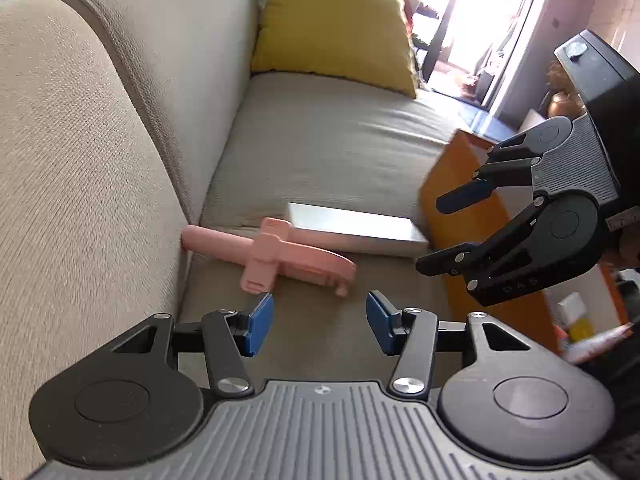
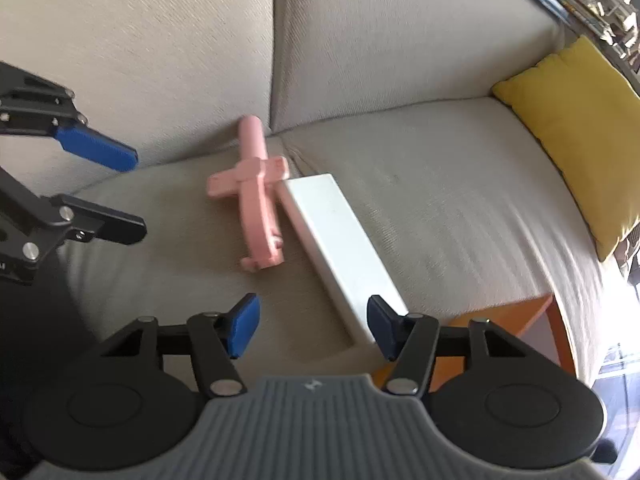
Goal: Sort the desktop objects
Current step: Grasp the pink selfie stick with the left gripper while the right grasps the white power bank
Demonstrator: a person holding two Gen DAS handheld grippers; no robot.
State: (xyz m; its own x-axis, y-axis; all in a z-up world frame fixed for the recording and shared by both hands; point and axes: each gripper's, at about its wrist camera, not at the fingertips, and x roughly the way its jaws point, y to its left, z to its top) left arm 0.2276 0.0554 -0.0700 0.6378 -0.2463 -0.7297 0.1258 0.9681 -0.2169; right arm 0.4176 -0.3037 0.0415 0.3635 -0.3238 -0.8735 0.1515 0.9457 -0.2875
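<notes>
Pink plastic phone holder [image 2: 256, 196] lies flat on our beige fabric sofa seat [image 2: 440, 200], its handle end at the backrest crease, touching a white rectangular box [image 2: 344, 248] beside it. We hold our left gripper [image 1: 320, 320] and right gripper [image 2: 312, 324] just above them, both parted wide and empty. Yellow cushion [image 1: 332, 32] sits well apart.

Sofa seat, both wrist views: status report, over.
Left claw and right claw open, empty. Pink holder and white box side by side on sofa, untouched. Nothing in the way.
</notes>
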